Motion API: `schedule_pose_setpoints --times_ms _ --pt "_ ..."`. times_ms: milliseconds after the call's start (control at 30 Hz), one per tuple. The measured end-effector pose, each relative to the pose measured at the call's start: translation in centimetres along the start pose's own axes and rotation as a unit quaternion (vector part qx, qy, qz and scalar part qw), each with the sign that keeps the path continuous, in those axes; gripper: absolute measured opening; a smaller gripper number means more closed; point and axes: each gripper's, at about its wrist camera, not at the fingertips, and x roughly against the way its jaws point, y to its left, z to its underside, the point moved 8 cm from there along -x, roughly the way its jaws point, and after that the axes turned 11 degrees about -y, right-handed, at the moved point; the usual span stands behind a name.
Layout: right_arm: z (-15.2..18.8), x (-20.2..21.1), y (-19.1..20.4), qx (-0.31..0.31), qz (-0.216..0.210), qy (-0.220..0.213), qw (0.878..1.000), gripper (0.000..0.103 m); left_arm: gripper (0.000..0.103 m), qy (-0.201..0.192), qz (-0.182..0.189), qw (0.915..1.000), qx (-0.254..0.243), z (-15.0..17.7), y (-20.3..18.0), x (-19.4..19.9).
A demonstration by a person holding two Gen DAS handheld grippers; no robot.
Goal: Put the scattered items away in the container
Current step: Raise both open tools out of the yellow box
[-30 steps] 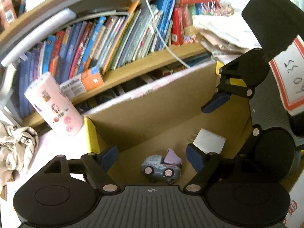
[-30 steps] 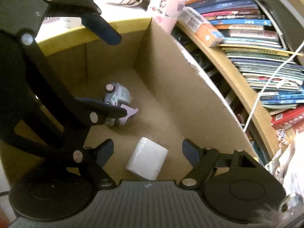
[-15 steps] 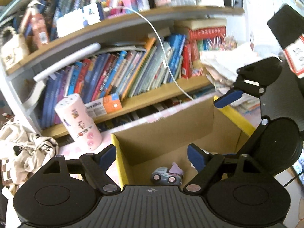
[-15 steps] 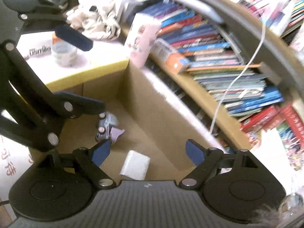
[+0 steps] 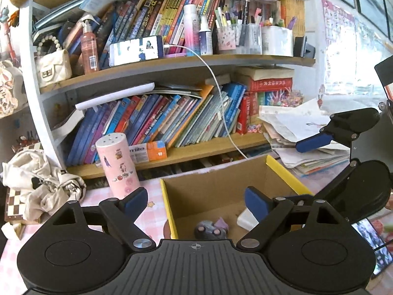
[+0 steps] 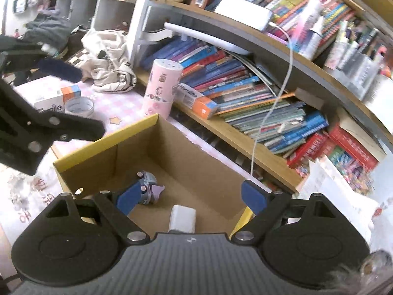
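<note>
Your left tool (image 5: 195, 200) is opening with nothing between its pads; your right tool (image 6: 190, 195) is apart and empty. Below both, the toy car (image 6: 147, 188) and white charger (image 6: 183, 217) lie inside the cardboard box (image 6: 196, 157).

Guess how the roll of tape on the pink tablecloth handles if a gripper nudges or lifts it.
The roll of tape lies flat on its side face, so a nudge would probably slide it rather than roll it. Its smooth, glossy band may slip between pads; gripping across the ring looks safer. It looks light and stiff, likely not fragile. Set on edge, it could roll.
</note>
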Motion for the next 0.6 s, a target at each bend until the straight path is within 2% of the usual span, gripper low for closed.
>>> schedule_pose_setpoints --times_ms 300,600 --pt "0.5 4.4 2.4 -0.065 0.069 -0.008 0.995 0.089 0.089 0.007 0.048 0.9988 0.001 2.2 0.6 4.5" --pt "2.1 8.4 8.2 -0.124 0.111 0.002 0.986 0.089 0.089 0.031 0.095 0.9950 -0.005 6.2 1.2 9.3"
